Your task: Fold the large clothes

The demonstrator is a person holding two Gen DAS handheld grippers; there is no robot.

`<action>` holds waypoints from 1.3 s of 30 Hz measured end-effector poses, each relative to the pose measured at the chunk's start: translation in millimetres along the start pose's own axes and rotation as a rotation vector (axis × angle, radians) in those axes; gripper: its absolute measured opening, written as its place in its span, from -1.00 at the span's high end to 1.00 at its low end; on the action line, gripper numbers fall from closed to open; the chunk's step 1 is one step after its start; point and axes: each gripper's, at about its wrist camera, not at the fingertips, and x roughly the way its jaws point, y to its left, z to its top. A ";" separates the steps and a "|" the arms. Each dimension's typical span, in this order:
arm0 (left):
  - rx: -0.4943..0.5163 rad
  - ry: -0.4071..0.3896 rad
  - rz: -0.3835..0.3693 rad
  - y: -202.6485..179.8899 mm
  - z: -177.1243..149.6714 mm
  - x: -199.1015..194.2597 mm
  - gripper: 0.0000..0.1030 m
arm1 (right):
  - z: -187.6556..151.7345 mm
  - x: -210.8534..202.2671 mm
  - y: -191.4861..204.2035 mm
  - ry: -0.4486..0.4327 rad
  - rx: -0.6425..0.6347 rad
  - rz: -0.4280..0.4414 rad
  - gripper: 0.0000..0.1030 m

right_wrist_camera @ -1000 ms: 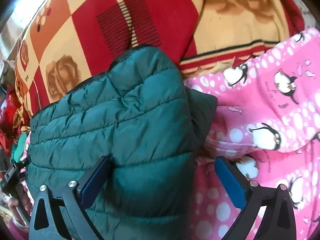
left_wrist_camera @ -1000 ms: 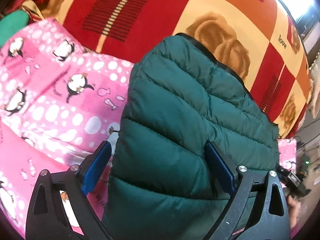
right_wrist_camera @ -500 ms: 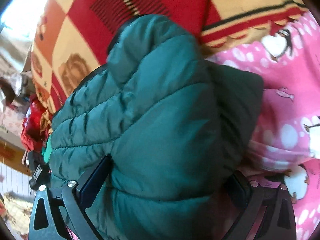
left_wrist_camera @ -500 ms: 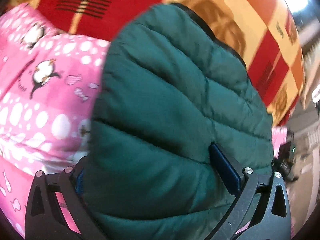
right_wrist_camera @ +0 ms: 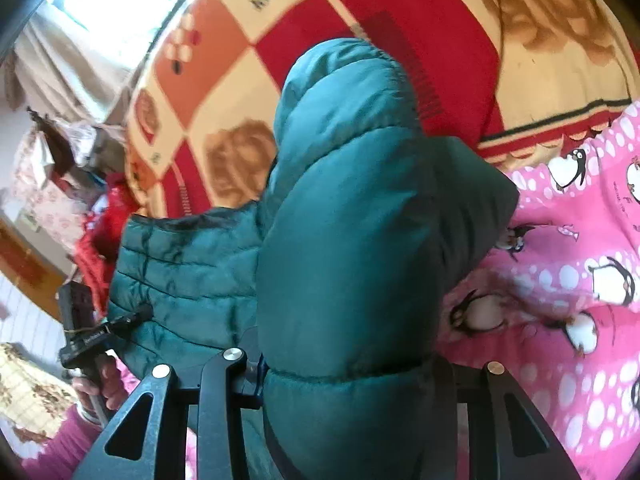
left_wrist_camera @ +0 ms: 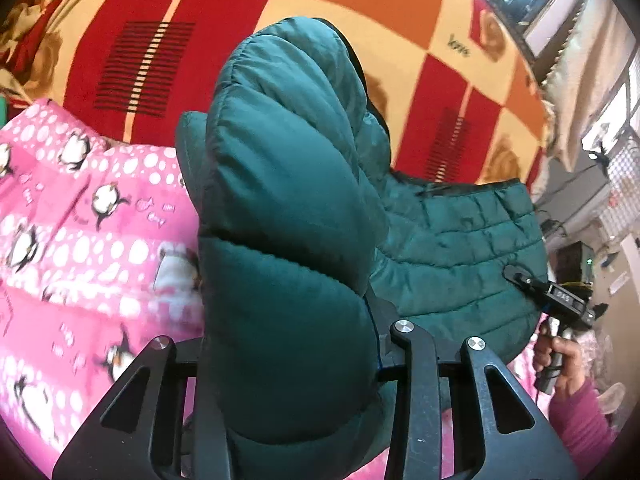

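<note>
The bed was covered by a big blanket [left_wrist_camera: 328,20] in red, orange and cream checks with rose prints, running across the whole far side in both wrist views. Nearer the cameras, a pink quilt [left_wrist_camera: 80,240] with white dots and penguins lay over the blanket's near edge.

The jacket [left_wrist_camera: 288,208], a puffy dark green quilted one, sat where quilt and blanket meet, partly on each. Its two side parts were bunched up into tall folds, raised off the bed, while the middle stretch [left_wrist_camera: 460,248] sagged lower between them, with its black-trimmed edge toward the blanket.

The left gripper [left_wrist_camera: 292,360] had just been closing and its jaws were clamped on one bunched fold of the jacket, fabric bulging up right out of the jaws. Same deal with the right gripper [right_wrist_camera: 348,364]: jaws just closed down, squeezing a thick wad of the jacket between them, pads mostly buried in the puff.

Each view caught the other tool off to the side, past the sagging middle: a hand [left_wrist_camera: 560,364] with a magenta sleeve [left_wrist_camera: 580,420] gripping the handle. A bit of curtain [right_wrist_camera: 60,60] showed beyond the bed's far corner.
</note>
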 end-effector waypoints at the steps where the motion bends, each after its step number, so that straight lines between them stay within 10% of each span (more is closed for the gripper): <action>1: -0.005 0.007 -0.010 -0.2 -5.8 -11.3 0.33 | -4.0 -5.3 3.5 0.006 -0.002 0.008 0.20; 9: -0.019 0.092 -0.032 7.5 -64.8 -59.2 0.24 | -66.7 -52.5 19.9 0.079 0.036 0.060 0.20; 12: -0.035 0.130 0.096 20.7 -81.3 -46.4 -0.27 | -88.8 -38.4 12.6 0.126 0.069 -0.054 0.02; 16: -0.104 0.111 0.174 42.9 -95.4 -28.5 -0.88 | -107.7 -10.3 -13.8 0.125 0.146 -0.180 -0.72; 28: -0.014 -0.067 0.411 10.2 -104.8 -103.3 -0.87 | -105.9 -74.9 44.6 -0.050 -0.007 -0.409 -0.72; 39: 0.119 -0.180 0.503 -70.9 -133.6 -87.5 -0.87 | -134.7 -61.7 110.0 -0.147 -0.129 -0.469 -0.72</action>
